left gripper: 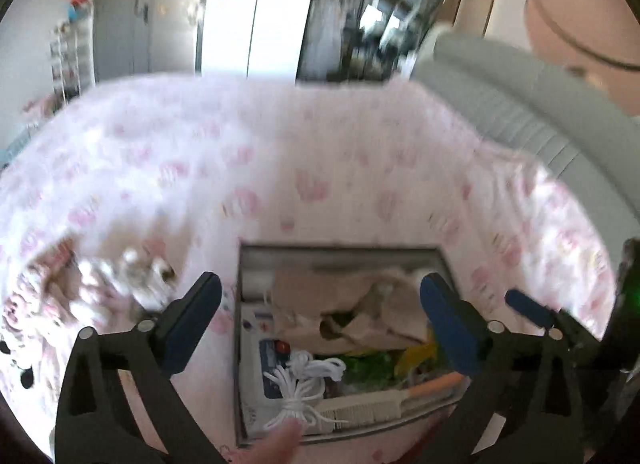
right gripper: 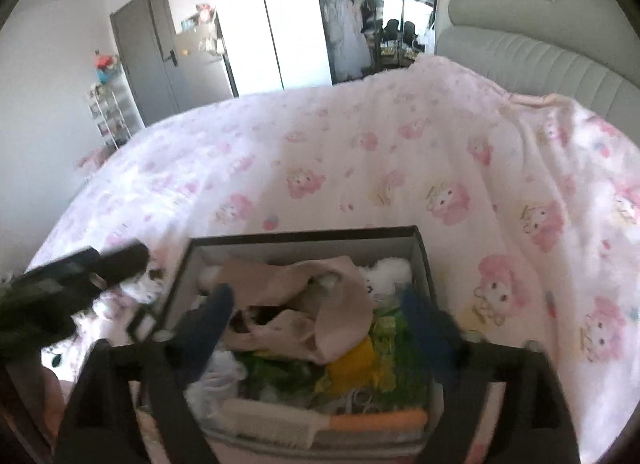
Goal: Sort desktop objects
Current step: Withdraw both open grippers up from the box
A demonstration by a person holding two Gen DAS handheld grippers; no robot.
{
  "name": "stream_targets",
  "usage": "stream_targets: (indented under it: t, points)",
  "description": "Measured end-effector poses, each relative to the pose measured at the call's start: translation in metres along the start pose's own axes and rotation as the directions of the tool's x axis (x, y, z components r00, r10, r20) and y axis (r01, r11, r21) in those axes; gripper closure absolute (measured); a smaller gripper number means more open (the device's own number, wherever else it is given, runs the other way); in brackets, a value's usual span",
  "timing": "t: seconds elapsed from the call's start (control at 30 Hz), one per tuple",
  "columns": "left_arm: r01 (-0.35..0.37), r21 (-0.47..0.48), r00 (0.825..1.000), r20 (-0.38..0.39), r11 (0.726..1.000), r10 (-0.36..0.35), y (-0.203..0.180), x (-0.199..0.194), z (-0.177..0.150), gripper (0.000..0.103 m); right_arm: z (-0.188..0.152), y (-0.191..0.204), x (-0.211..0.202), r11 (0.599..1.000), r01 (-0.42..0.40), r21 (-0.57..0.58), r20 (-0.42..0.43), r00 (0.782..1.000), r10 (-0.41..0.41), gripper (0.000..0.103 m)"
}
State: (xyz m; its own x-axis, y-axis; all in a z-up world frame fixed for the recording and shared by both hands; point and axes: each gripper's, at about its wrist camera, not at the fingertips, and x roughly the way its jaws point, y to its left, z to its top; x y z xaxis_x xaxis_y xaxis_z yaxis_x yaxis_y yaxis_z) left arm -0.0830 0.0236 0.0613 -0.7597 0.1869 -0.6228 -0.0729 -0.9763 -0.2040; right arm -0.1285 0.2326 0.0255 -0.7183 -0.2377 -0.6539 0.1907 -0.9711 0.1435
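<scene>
A grey box [left gripper: 340, 250] [right gripper: 304, 234] sits on a pink-patterned bedsheet [right gripper: 400, 168]. Inside lie a beige cloth [left gripper: 304, 284] [right gripper: 288, 284], a white cord bundle [left gripper: 308, 376], a brush with an orange handle [left gripper: 368, 408] [right gripper: 280, 422], green and yellow items [right gripper: 356, 360] and a white plush [right gripper: 386, 272]. My left gripper [left gripper: 320, 316] hangs open above the box, nothing between its fingers. My right gripper [right gripper: 320, 316] is open over the box too, also empty. Each gripper shows at the edge of the other's view.
Blurred small items [left gripper: 132, 276] lie on the sheet left of the box. A grey padded headboard [right gripper: 520, 44] stands at the right. A person's fingertip [left gripper: 280, 440] shows at the bottom edge. A door, wardrobe and shelf rack [right gripper: 112, 112] stand beyond the bed.
</scene>
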Motion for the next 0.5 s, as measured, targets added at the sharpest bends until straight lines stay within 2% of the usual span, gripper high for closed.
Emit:
stream_targets:
  t: [0.23,0.5]
  points:
    - [-0.011,0.06,0.993,0.118,0.998,0.004,-0.005,-0.074,-0.007,0.001,0.001,0.021,-0.066,0.999,0.038,0.027,0.078,0.996,-0.04,0.015]
    - [-0.06,0.078,0.993,0.107,0.995,0.051,-0.004,-0.104,-0.035,0.001,-0.027,0.034,-0.099,0.997,0.056,0.051,0.082,0.995,-0.06,0.015]
